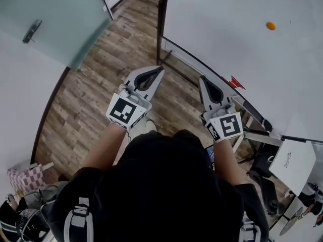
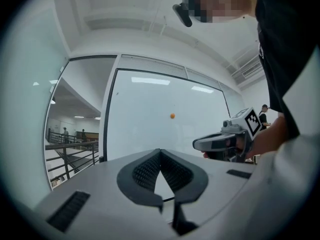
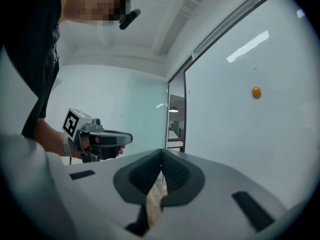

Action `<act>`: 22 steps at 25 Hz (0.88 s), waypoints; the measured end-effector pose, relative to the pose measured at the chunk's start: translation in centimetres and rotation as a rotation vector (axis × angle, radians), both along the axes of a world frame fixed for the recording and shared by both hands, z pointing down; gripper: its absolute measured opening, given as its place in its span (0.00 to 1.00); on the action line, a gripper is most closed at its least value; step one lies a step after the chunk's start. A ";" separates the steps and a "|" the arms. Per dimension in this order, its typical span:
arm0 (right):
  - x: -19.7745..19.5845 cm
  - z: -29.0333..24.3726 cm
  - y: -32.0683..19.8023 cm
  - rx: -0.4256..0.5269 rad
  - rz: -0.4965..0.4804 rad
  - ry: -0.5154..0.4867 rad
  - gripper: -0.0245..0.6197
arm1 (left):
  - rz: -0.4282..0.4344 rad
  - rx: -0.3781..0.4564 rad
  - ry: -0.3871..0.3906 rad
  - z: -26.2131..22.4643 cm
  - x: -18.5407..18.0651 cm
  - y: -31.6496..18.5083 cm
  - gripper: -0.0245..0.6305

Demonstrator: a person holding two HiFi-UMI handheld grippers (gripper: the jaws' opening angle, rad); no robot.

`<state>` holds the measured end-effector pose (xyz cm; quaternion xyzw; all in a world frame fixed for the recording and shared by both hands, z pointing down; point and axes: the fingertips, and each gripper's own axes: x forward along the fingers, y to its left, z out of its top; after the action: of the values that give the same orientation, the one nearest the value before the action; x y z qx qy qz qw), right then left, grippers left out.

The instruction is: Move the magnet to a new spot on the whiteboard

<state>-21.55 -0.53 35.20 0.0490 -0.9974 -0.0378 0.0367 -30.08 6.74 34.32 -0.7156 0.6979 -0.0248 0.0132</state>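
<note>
Nearest are the person's dark shoulders [image 1: 166,185]. Beyond them, the left gripper [image 1: 157,72] and right gripper [image 1: 204,80] both have their fingers clenched on nothing. The orange magnet [image 1: 271,25] sits upper right on the whiteboard [image 1: 227,44], well apart. Fingers arriving clenched may only push it sideways.

A person in a black short-sleeved top [image 1: 166,185], grey-buckled straps [image 1: 78,213] at both shoulders. The left gripper [image 1: 159,69] and right gripper [image 1: 201,78] are pale grey shells with black ribbed fingers [image 2: 145,171]. Behind the fingers of each sits a black-and-white marker cube [image 1: 123,111].
</note>
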 end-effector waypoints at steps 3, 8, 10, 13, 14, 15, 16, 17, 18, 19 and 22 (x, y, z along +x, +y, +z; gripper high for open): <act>0.3 -0.3 -1.3 0.002 0.061 -0.001 0.03 | 0.040 0.008 0.000 -0.1 -0.5 -1.5 0.04; 1.4 -1.2 -5.5 0.052 0.191 -0.015 0.03 | 0.124 0.009 -0.007 -0.1 0.1 -5.5 0.04; 1.8 -1.3 -7.4 0.070 0.226 -0.018 0.03 | 0.142 0.008 -0.010 0.1 0.4 -7.4 0.04; 2.8 -1.1 -10.4 0.060 0.266 -0.028 0.03 | 0.166 0.006 -0.014 0.1 1.2 -10.4 0.04; 3.1 -1.1 -11.2 0.057 0.277 -0.031 0.03 | 0.175 0.005 -0.020 0.0 1.4 -11.5 0.04; 3.3 -1.2 -12.1 0.056 0.285 -0.034 0.03 | 0.183 0.006 -0.026 -0.3 1.5 -12.5 0.04; 3.3 -1.4 -12.9 0.057 0.291 -0.035 0.03 | 0.190 0.009 -0.030 -0.5 1.5 -13.5 0.04; 3.2 -1.5 -13.6 0.058 0.295 -0.034 0.03 | 0.195 0.012 -0.029 -0.8 1.4 -14.4 0.04; 3.3 -1.6 -14.1 0.060 0.299 -0.034 0.03 | 0.200 0.014 -0.027 -1.0 1.4 -15.2 0.04; 3.4 -1.6 -14.6 0.061 0.303 -0.034 0.03 | 0.205 0.014 -0.026 -1.1 1.6 -15.9 0.04; 4.2 -1.7 -15.9 0.070 0.321 -0.036 0.03 | 0.227 0.014 -0.030 -1.3 2.2 -17.8 0.04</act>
<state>-17.35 -16.40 33.55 0.2095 -0.9754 -0.0652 0.0226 -27.87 -11.06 33.06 -0.7894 0.6123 -0.0290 0.0314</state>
